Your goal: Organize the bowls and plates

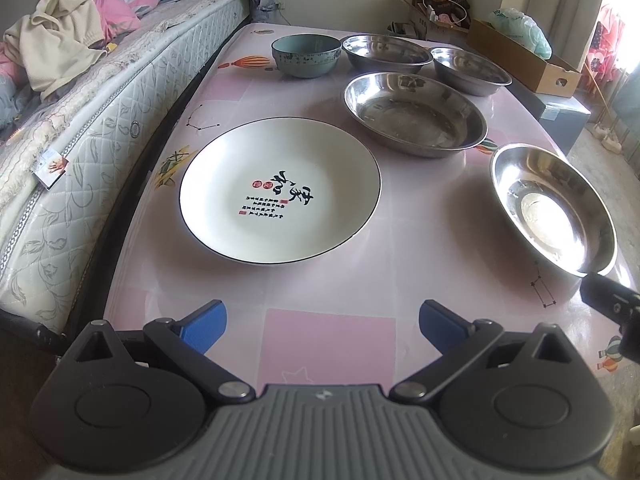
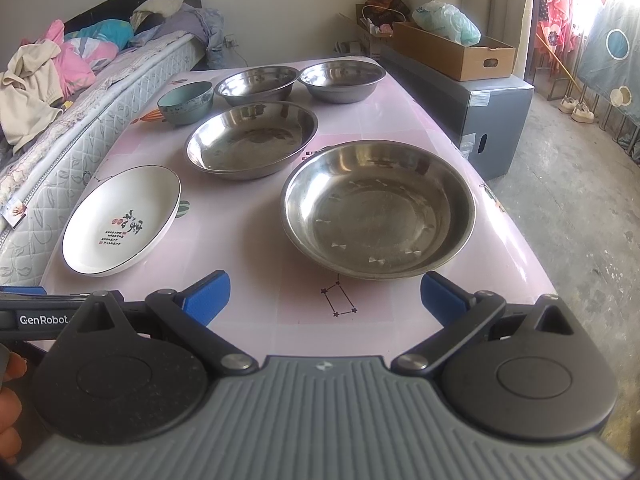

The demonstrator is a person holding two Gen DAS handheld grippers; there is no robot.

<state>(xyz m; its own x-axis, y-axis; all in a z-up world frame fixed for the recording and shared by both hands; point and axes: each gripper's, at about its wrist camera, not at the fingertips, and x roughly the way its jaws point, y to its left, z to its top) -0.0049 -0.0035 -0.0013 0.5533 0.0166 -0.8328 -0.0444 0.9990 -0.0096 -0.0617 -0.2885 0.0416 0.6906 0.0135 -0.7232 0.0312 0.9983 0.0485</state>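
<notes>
Fingers spread wide, nothing held, both grippers: left gripper (image 1: 322, 328) faced toward white ceramic plate (image 1: 280, 190), right gripper (image 2: 325, 300) toward near steel plate (image 2: 378, 208); approach presumably lined up.

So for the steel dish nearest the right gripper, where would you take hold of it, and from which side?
Grip the near rim of the steel dish, coming in low from the table's front edge with the right gripper. The dish lies flat and wide, too broad to span, but its thin flared lip faces the open jaws directly, so one finger can likely slip under the rim and one over it.
</notes>
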